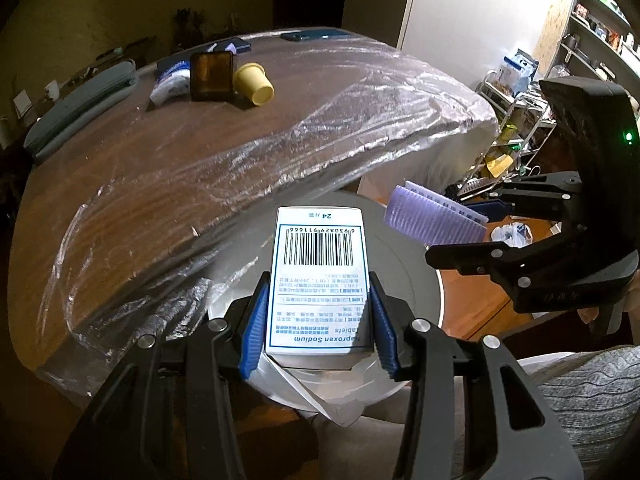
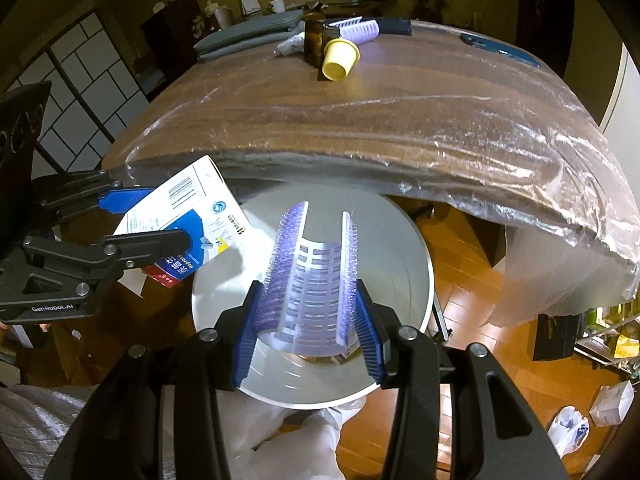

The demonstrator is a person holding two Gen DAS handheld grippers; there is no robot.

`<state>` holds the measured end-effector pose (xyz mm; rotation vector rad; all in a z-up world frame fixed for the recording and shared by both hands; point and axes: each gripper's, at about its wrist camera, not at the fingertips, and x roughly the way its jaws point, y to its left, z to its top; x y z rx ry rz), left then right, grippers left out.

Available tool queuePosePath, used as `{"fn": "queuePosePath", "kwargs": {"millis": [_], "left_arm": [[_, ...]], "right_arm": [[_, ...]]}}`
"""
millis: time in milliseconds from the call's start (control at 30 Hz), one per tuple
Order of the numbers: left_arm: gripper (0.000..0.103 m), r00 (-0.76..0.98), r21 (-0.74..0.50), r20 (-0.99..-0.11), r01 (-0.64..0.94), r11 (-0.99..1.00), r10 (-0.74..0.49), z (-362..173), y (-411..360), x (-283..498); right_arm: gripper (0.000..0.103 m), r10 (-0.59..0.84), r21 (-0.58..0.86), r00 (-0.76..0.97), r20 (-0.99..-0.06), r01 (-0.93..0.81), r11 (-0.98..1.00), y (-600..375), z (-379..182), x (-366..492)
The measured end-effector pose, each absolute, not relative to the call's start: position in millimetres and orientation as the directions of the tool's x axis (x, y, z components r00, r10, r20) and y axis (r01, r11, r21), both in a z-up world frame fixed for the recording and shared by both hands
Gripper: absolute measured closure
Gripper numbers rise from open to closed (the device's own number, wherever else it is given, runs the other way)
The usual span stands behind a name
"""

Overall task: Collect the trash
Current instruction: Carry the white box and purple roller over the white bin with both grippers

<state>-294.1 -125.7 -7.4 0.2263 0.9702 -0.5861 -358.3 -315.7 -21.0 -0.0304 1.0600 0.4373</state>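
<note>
a: left gripper [image 1: 318, 320], entry one. blue pads closed partway on the long sides of a white cardboard medicine box with a barcode [image 1: 318, 276]. box is gripped, barcode face up.

b: where over the room?

a: box hangs above the open mouth of a round white plastic bin [image 1: 404, 236], which stands on the floor just beside the edge of the brown wooden table under clear plastic wrap [image 1: 160, 168].

b: right gripper [image 2: 308, 328]?

a: also partly closed, pads pressing both sides of a purple bristled hair roller, split open along its length [image 2: 316, 280]. roller sits over the bin's interior, pointing down into it. in the right wrist view the left gripper and box are at the left, over the bin rim.

b: left on the table?

a: far end: a pale yellow plastic cup lying on its side [image 1: 254, 84], touching a dark amber square jar [image 1: 211, 76]; a crumpled white and blue wrapper [image 1: 170, 84] just beside the jar. a second purple roller [image 2: 358, 30] behind them. grey folded cloth [image 1: 80, 110] at the table's left edge.

b: floor?

a: orange wood floor, a small white crumpled bag [image 2: 568, 430] lying well apart from the bin.
</note>
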Motion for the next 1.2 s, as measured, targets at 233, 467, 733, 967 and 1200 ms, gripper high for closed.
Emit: {"fn": "queuePosePath", "kwargs": {"millis": [233, 467, 733, 967, 1200], "left_arm": [[0.056, 0.407, -0.066, -0.848, 0.553, 0.831, -0.338, -24, -126, -294], [0.056, 0.392, -0.053, -0.866, 0.547, 0.835, -0.312, -38, -127, -294], [0.056, 0.380, -0.037, -0.879, 0.546, 0.837, -0.287, -52, -131, -290], [0.056, 0.360, -0.029, -0.894, 0.544, 0.838, -0.265, -65, -137, -283], [0.056, 0.342, -0.024, -0.906, 0.545, 0.838, -0.248, -76, -145, -278]], "right_arm": [[0.059, 0.317, 0.177, 0.393, -0.863, -0.353, 0.919, -318, -34, -358], [0.059, 0.306, 0.173, 0.374, -0.875, -0.350, 0.921, -319, -45, -356], [0.059, 0.294, 0.167, 0.348, -0.890, -0.352, 0.921, -318, -59, -351], [0.059, 0.278, 0.159, 0.327, -0.903, -0.347, 0.924, -319, -73, -347], [0.059, 0.265, 0.153, 0.299, -0.917, -0.350, 0.924, -318, -86, -342]]}}
